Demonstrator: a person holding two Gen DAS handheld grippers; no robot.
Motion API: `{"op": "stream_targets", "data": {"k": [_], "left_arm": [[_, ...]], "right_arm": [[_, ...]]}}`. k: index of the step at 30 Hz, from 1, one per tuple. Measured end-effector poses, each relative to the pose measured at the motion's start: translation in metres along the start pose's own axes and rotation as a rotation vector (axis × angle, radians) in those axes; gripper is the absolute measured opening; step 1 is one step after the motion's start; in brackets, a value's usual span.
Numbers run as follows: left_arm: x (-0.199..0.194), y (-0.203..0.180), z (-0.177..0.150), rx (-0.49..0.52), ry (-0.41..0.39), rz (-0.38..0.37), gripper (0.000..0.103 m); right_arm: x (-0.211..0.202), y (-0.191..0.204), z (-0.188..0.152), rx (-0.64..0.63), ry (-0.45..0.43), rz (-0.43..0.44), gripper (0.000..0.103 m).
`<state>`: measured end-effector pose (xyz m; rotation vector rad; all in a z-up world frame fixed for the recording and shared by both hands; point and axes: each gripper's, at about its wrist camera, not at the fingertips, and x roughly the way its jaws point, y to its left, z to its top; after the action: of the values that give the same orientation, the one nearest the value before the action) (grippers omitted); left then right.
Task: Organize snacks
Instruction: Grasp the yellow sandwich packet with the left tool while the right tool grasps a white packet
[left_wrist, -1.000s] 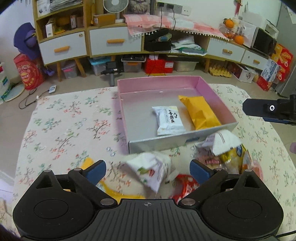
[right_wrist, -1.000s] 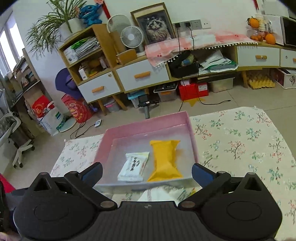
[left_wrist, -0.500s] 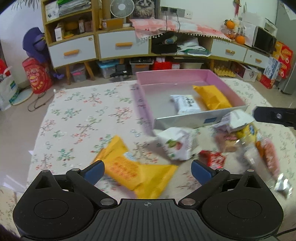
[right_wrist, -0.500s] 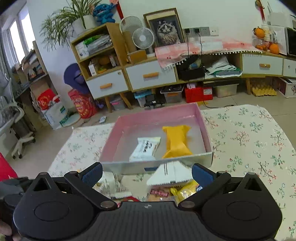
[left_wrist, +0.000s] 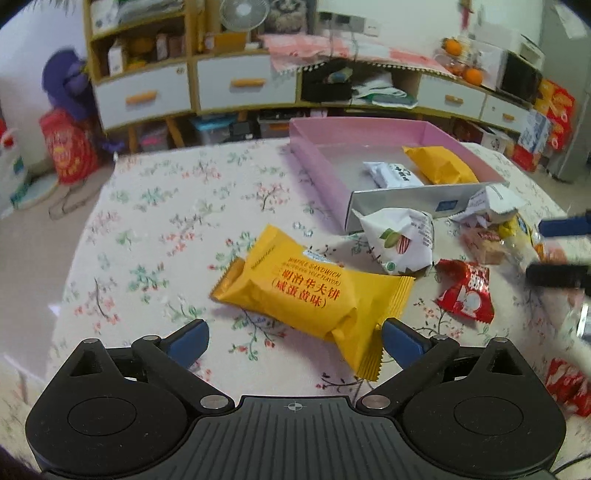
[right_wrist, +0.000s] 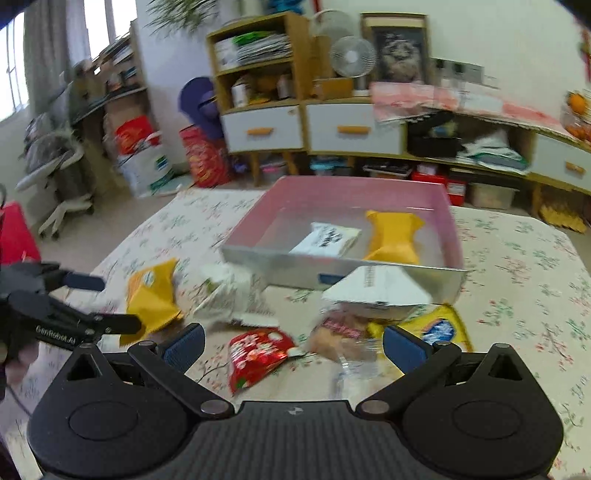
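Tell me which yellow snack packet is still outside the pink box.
The large yellow packet with red lettering, lying on the floral cloth; the other yellow packet lies inside the pink box.

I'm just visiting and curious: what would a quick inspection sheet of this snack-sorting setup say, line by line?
Surface: floral tablecloth covering the table.
Job's things: pink-walled cardboard tray holding a white wrapped snack and a yellow packet; a large yellow waffle-sandwich packet, a white nut-picture bag and a red foil packet lie loose in front of it.
Clutter: more wrappers piled by the tray's near right corner.
Grippers: left gripper open behind the large yellow packet; right gripper open over the red packet.
Cables: nothing seen on the table.
Surroundings: wooden drawer cabinet, desk fan.
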<state>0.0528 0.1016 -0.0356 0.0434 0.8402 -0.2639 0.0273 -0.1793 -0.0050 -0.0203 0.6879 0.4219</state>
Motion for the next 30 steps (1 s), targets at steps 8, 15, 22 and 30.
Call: {"op": "stream_targets", "data": {"k": [8, 15, 22, 30], "left_arm": [[0.014, 0.014, 0.016, -0.289, 0.031, -0.054, 0.100], [0.033, 0.023, 0.018, -0.481, 0.077, -0.039, 0.090], [0.036, 0.021, 0.019, -0.446, 0.086, -0.007, 0.050], [0.035, 0.020, 0.019, -0.396, 0.105, 0.012, 0.039]], "right_arm": [[0.020, 0.034, -0.005, -0.178, 0.052, 0.050, 0.078], [0.038, 0.035, 0.002, -0.152, 0.060, 0.040, 0.078], [0.055, 0.019, 0.021, 0.024, 0.048, 0.050, 0.073], [0.069, 0.017, 0.026, 0.124, 0.069, 0.097, 0.059]]}}
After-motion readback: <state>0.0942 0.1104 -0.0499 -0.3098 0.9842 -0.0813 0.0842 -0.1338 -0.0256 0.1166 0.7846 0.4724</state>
